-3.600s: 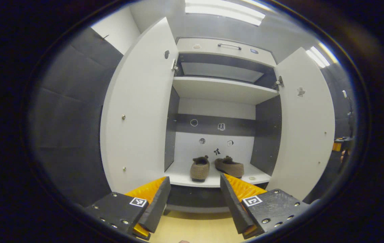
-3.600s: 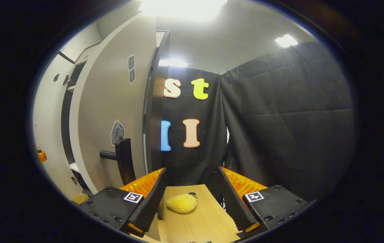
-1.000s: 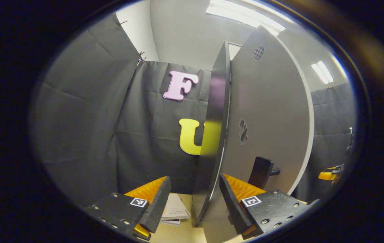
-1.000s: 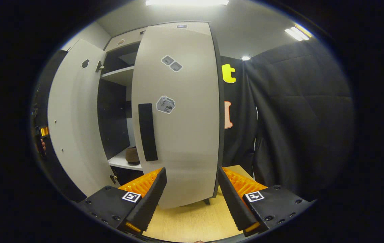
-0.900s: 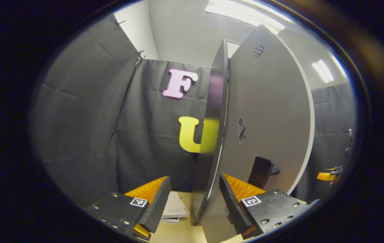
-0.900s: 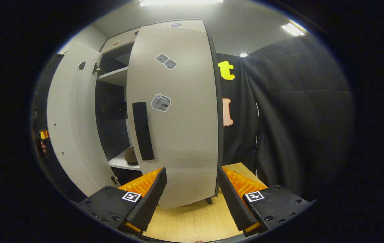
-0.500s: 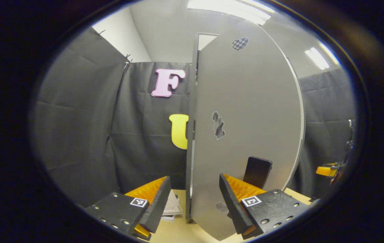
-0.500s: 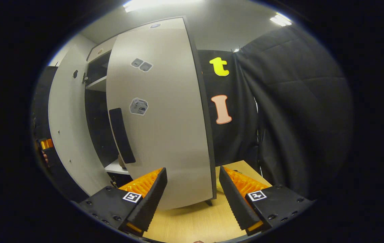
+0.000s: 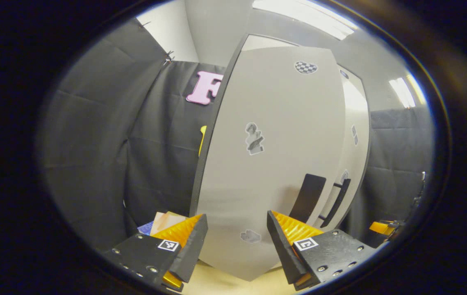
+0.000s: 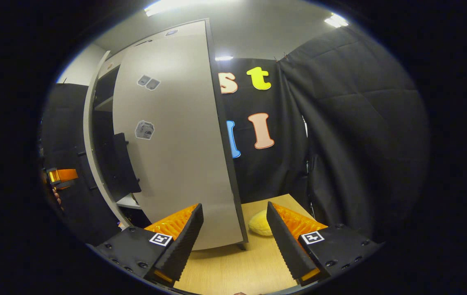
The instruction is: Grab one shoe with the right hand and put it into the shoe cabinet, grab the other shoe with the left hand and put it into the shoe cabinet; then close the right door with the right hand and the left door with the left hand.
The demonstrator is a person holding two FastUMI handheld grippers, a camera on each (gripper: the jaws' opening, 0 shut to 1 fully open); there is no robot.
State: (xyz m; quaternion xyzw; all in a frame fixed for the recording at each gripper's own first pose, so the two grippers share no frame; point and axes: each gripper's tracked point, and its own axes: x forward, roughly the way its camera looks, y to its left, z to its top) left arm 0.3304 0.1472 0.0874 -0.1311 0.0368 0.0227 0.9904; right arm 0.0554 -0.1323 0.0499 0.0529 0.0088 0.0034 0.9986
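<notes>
Black quilted cloth (image 10: 356,123) hangs around the booth, and a light wooden floor (image 10: 237,266) lies below; on this floor, in the right gripper view, a yellow fluffy object (image 10: 259,224) rests near the bottom corner of the shoe cabinet (image 10: 151,41), just beside the right door (image 10: 176,155).

The right door stands almost shut but a dark gap is open at its free edge; through the gap I see a part of a white shelf (image 10: 128,201); the shoes are hidden behind the doors, so I cannot tell where exactly they lie. The right gripper (image 10: 233,229) has its fingers apart and holds nothing; the lower edge of the right door shows between them, but whether a finger touches it I cannot tell. Far at the left of this view the other gripper and a bit of a hand (image 10: 57,196) appear.

In the left gripper view the left door (image 9: 274,164) fills the middle, partly closed, with its black handle (image 9: 308,196) near the free edge; beyond it the right door (image 9: 354,135) and its handle (image 9: 338,201) are seen. The left gripper (image 9: 236,235) is also spread open and empty, close in front of the lower part of the left door; some papers (image 9: 163,219) lie on the floor at the left.
</notes>
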